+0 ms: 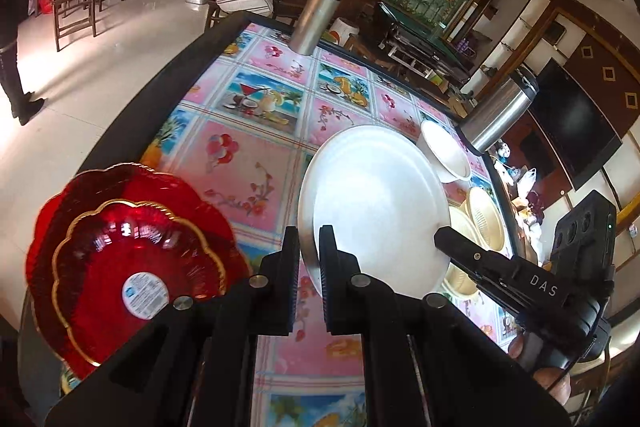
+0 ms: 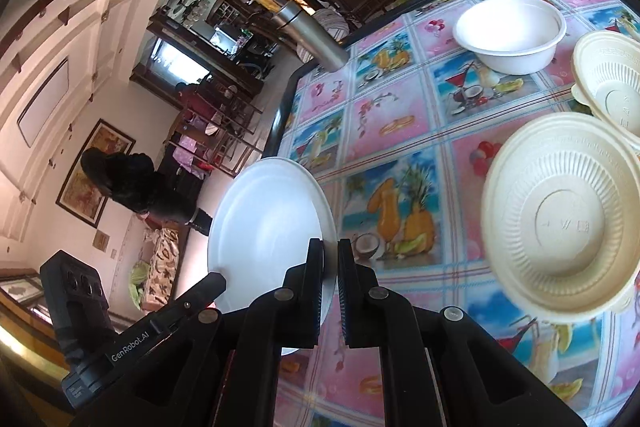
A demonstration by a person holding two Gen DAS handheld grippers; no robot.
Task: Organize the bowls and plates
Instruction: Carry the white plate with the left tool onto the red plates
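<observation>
White plate (image 1: 376, 203) held above floral tablecloth (image 1: 248, 131), left gripper (image 1: 309, 247) clamped on its near rim, right gripper (image 2: 330, 259) clamped on opposite rim, red glass plates (image 1: 120, 251) stacked left, cream bowls (image 2: 556, 223) right.

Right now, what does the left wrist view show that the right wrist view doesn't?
Only the left wrist view shows the two stacked red plates at the table's near left edge. Only the right wrist view shows the cream ribbed bowls clearly, upside down. Both show the white plate, held by its rim between the left gripper and the right gripper, plus the white bowl and the steel flasks on the patterned tablecloth.
</observation>
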